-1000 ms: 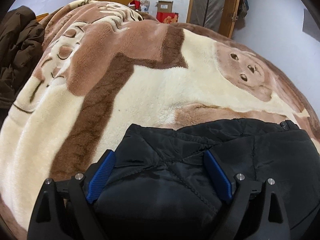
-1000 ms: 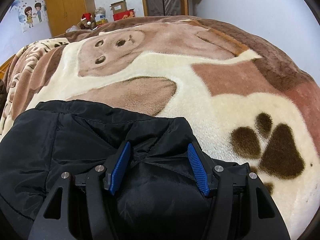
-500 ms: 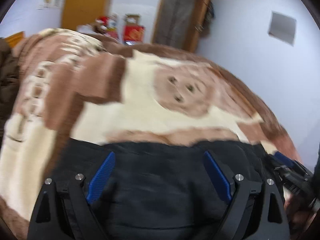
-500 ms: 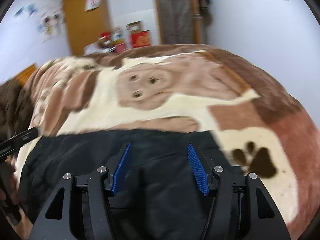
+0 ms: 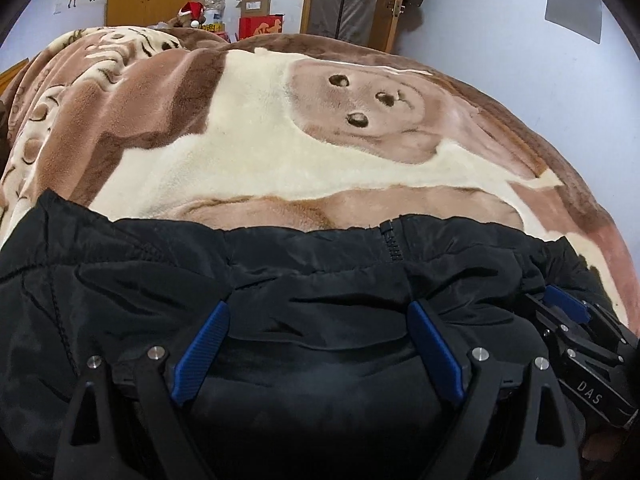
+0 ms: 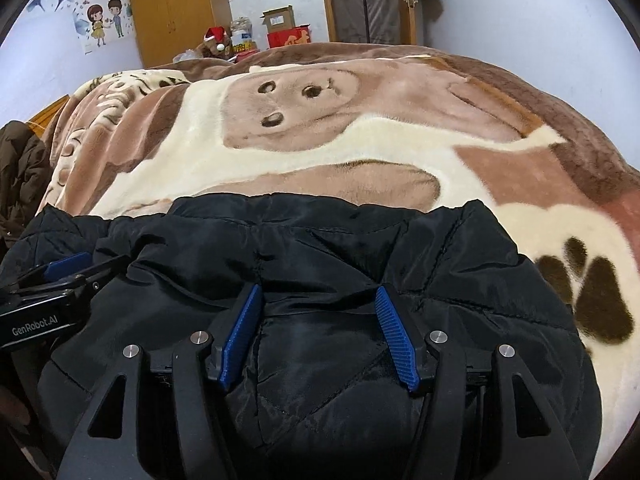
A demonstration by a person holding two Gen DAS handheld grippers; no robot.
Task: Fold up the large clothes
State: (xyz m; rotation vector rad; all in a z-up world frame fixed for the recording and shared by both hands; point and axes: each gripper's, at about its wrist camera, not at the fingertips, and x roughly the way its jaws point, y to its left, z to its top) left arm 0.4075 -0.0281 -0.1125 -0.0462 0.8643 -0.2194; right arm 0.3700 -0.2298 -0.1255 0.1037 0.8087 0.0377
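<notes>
Presently, notes as follows.

Garment: black padded jacket (image 5: 320, 280), shiny shell with quilted stitch lines; lies on the blanket (image 5: 260, 152), on its near part, far hem running across below the printed bear face (image 5: 372, 108).

Surface: creased and bunched, with gathered folds pulled toward my fingers in both wrist views.

Zip: a short run of black zipper teeth (image 5: 394, 244) shows at the jacket's far hem, just below the blanket's tan band.

Left gripper (image 5: 320, 314): my blue pads (image 5: 204, 352) stand wide apart, jacket fabric lying in the gap and under them; nothing pinched that I can see.

Right gripper (image 6: 318, 294): blue pads (image 6: 398, 340) apart as well, a ridge of jacket fabric rising between them; the cloth touches the pads but fills the gap loosely.

Spacing: both tools sit on the jacket's near side; each shows at the edge of the other's view.

Paw print (image 6: 592, 296): dark brown on the blanket, just beside the jacket's right edge.

Brown coat (image 6: 20, 176): beyond the jacket's left edge, partly cut off by the frame.

Hidden: near half of the jacket is covered by my gripper bodies and cut off by the frame; sleeves and collar cannot be made out; the underside contact at the fingertips is too dark to read.
</notes>
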